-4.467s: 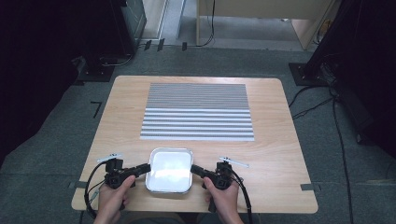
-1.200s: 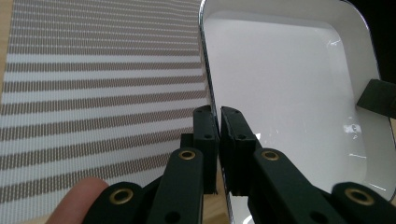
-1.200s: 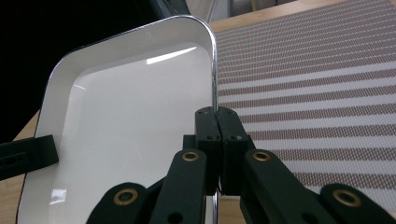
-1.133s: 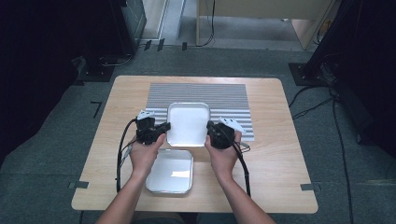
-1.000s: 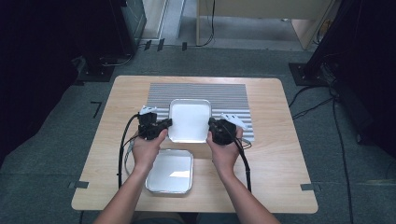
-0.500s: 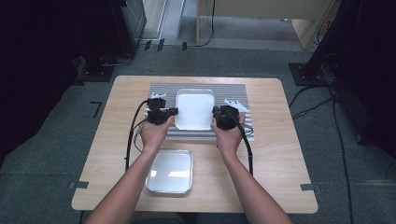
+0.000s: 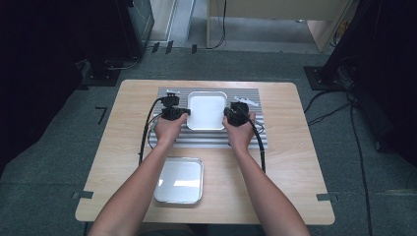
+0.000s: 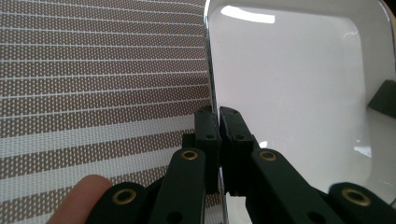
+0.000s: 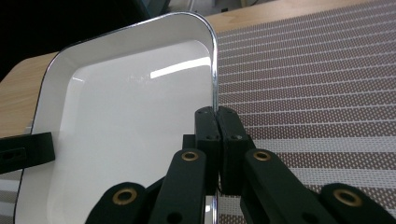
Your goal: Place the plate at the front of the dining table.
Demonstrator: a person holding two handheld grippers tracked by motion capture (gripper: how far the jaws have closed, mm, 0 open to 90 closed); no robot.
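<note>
White tray [image 7: 207,110], rounded at its corners and edged with a thin bright metal rim, sits over the far half of the striped placemat [image 7: 246,135] in the middle of the wooden table [image 7: 295,162]. Its inside is a glossy, plain white, shallow and smooth, and it throws back pale streaks of the ceiling light; nothing lies in it. From the high view it looks nearly square, a little deeper than wide.

The left gripper [image 7: 186,112] has the tray by its left rim and the right gripper [image 7: 226,112] has it by the right rim, a hand behind each and the forearms running back toward the near edge of the table. In the left gripper view the two black fingers [image 8: 208,128] are clenched on the thin metal edge of the tray [image 8: 289,93], one inside the wall and one outside, with the brown and white mesh of the placemat [image 8: 93,84] beneath. The right gripper view shows the same pinch from the other side: fingers [image 9: 229,128] pressed together over the rim, the tray [image 9: 130,121] spreading away to the left and the placemat [image 9: 317,79] to the right.

Nearer the person, on bare wood just off the mat's near edge, lies a second tray [image 7: 179,180], shinier and more silvery, well apart from the held one.
</note>
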